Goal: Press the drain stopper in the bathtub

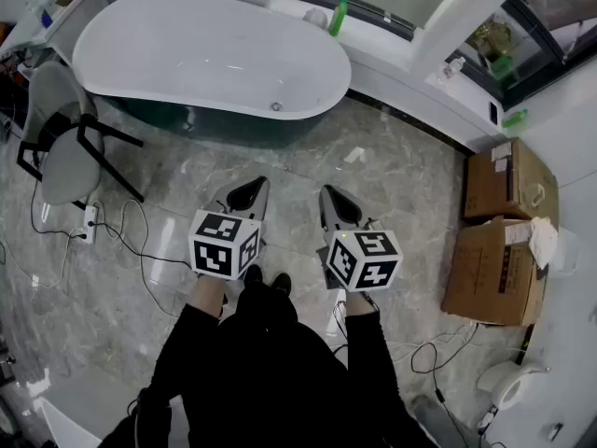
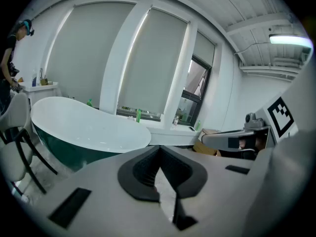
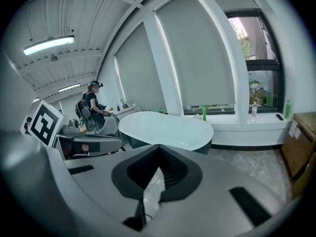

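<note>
**Both grippers closed, tub ahead**

Left gripper [image 1: 250, 192]: jaws together, nothing between them. Right gripper [image 1: 334, 200], just beside it: the same. White bathtub [image 1: 187, 49] is ahead of both, well apart, with a small round fitting [image 1: 276, 106] at its near rim. Drain stopper can't be made out.

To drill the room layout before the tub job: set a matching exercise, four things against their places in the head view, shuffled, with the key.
1 bathtub
2 grey chair
3 cardboard boxes
4 green bottle

A on the window ledge
B on the floor, far right
C on the floor, left of the bathtub
D top middle, along the ledge

Pairs: 1-D, 2-C, 3-B, 4-A
</note>
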`<state>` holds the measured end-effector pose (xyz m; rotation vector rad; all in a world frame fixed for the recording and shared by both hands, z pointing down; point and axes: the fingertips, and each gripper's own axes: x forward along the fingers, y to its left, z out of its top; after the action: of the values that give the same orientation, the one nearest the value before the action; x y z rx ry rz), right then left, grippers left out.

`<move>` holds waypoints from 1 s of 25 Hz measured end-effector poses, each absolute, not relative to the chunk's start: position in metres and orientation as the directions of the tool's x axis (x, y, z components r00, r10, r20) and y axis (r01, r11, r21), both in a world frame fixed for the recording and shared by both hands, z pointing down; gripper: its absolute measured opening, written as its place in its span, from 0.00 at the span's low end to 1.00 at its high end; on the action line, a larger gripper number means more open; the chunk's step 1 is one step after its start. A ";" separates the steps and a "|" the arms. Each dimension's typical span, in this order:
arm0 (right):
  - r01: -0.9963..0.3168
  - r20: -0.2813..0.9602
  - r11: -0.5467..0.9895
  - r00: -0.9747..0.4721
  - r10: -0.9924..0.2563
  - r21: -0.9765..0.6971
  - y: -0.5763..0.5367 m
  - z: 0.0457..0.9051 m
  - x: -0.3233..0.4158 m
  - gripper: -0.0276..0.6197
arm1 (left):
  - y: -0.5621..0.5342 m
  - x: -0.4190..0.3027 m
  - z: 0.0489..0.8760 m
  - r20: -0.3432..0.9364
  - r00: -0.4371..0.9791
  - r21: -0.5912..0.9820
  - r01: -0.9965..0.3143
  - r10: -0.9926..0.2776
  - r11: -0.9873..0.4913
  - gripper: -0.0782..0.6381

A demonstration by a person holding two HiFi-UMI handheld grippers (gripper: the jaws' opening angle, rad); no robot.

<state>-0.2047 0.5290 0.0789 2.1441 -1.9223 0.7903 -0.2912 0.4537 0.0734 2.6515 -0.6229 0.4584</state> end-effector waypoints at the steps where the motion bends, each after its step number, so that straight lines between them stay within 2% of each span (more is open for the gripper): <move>1: -0.960 0.477 -0.164 0.037 -0.878 -0.228 0.528 0.079 -0.204 0.05 | 0.452 -0.291 0.073 0.389 0.849 0.283 -0.480 -0.358 -0.831 0.12; 13: -0.958 0.472 -0.161 0.031 -0.881 -0.238 0.522 0.078 -0.194 0.05 | 0.433 -0.302 0.068 0.378 0.845 0.267 -0.492 -0.380 -0.829 0.12; 25: -0.942 0.474 -0.262 0.136 -0.870 -0.210 0.518 0.062 -0.179 0.05 | 0.407 -0.317 0.059 0.346 0.864 0.254 -0.460 -0.364 -0.851 0.12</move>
<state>-0.1788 0.5175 0.0620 2.2594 -1.8172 0.7833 -0.3175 0.4065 0.0595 2.7074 -0.6172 0.4104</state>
